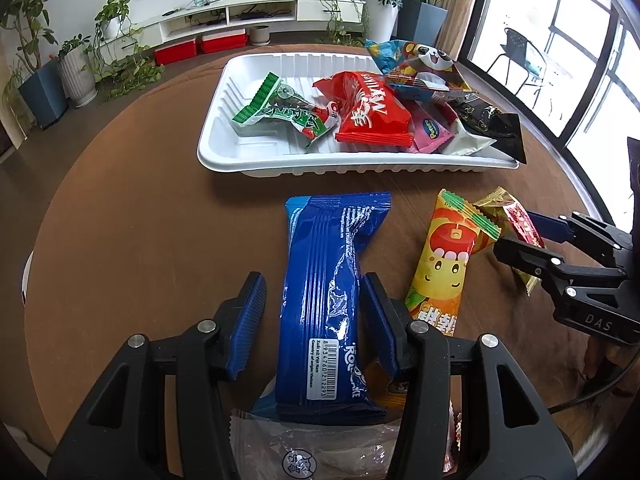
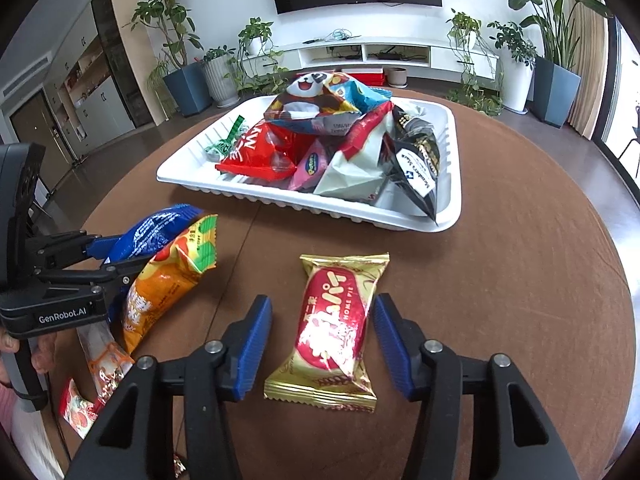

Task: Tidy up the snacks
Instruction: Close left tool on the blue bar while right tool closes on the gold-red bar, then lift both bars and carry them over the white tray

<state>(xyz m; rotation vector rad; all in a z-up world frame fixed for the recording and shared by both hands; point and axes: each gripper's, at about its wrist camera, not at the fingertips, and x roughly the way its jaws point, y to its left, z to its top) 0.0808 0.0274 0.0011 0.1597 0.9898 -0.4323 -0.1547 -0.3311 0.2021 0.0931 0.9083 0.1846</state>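
Observation:
A white tray (image 1: 224, 152) holds several snack packs at the far side of the round brown table; it also shows in the right wrist view (image 2: 450, 200). My left gripper (image 1: 316, 300) is open, its jaws either side of a blue snack pack (image 1: 328, 280) lying on the table. My right gripper (image 2: 322, 320) is open around a gold and red pie pack (image 2: 336, 324) on the table. An orange-yellow snack pack (image 1: 444, 264) lies between the two grippers, also seen in the right wrist view (image 2: 164, 280).
A clear wrapped snack (image 1: 320, 448) lies under the left gripper at the near table edge. More small packs (image 2: 104, 364) lie at the near left edge. The brown table (image 1: 140, 220) has open surface to the left. Plants and a TV cabinet stand beyond.

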